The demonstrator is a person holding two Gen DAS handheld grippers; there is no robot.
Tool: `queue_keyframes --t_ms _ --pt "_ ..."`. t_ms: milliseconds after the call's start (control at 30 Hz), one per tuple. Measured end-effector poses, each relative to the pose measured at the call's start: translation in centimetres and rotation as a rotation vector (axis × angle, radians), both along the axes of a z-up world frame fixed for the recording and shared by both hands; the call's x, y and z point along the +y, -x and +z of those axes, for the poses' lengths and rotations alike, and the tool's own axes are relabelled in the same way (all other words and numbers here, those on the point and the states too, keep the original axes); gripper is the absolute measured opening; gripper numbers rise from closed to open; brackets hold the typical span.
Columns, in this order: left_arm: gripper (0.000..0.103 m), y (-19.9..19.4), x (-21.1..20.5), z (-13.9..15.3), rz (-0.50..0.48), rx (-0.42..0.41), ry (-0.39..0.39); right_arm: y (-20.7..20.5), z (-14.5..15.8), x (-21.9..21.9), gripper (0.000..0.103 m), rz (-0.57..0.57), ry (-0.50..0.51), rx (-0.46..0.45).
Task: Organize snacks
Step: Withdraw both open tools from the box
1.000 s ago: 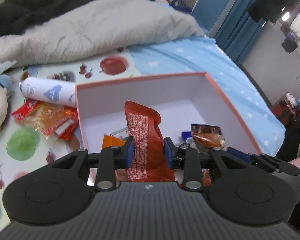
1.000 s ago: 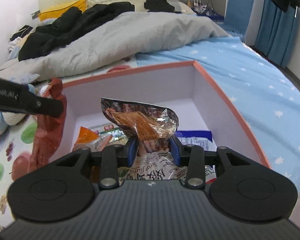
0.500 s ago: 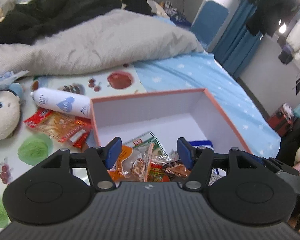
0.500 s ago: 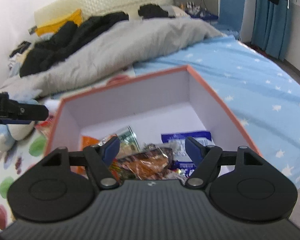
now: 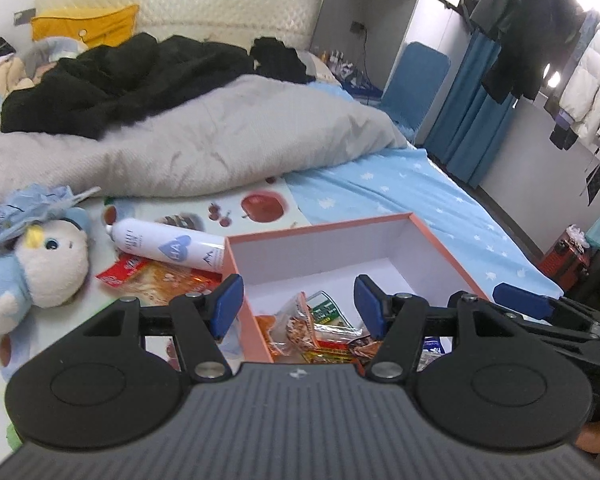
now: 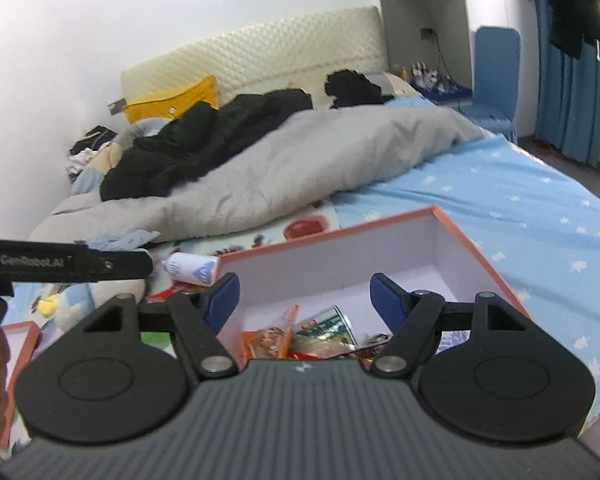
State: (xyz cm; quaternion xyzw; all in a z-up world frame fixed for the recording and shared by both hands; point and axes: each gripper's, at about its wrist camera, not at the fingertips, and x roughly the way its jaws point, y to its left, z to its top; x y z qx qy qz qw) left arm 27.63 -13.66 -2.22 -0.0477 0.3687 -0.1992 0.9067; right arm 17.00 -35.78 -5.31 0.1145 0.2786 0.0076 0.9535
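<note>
Plush toy [image 5: 40,268] far left on the bed. White spray bottle [image 5: 168,249] lies flat, long axis left-right, cap end left, over a red snack packet [image 5: 156,278] still outside the box. Pink box [image 5: 444,248] holds snacks [image 5: 320,328]. Left gripper [image 5: 298,304] and right gripper [image 6: 304,300]: jaws spread, empty; both have dropped their packets into the box since earlier.

Open right claw [image 6: 302,294], snacks [image 6: 300,338], box [image 6: 340,258]

Snack packets [image 5: 320,332] in the box [image 5: 440,248] half hidden behind the tool; labels unreadable.
</note>
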Motion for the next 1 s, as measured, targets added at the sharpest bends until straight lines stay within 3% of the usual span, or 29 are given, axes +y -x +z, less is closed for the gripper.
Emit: queue_keyframes --t_ms 233,633,800,1000 --pt "0.067 1.7 3.0 -0.1 0.056 -0.026 0.005 0.8 0.6 2.6 0.074 0.027 -0.018 -0.04" --pt "0.067 4.1 9.6 -3.2 0.17 0.038 0.058 2.3 -1.2 8.7 0.074 0.093 -0.087 -0.054" --pt "0.067 5.4 11.8 -3.9 0.212 -0.006 0.063 3.2 -1.7 11.0 0.074 0.074 -0.088 -0.089" --pt "0.067 4.8 15.1 -6.7 0.256 0.056 0.107 3.5 -3.0 14.1 0.074 0.095 -0.068 -0.095"
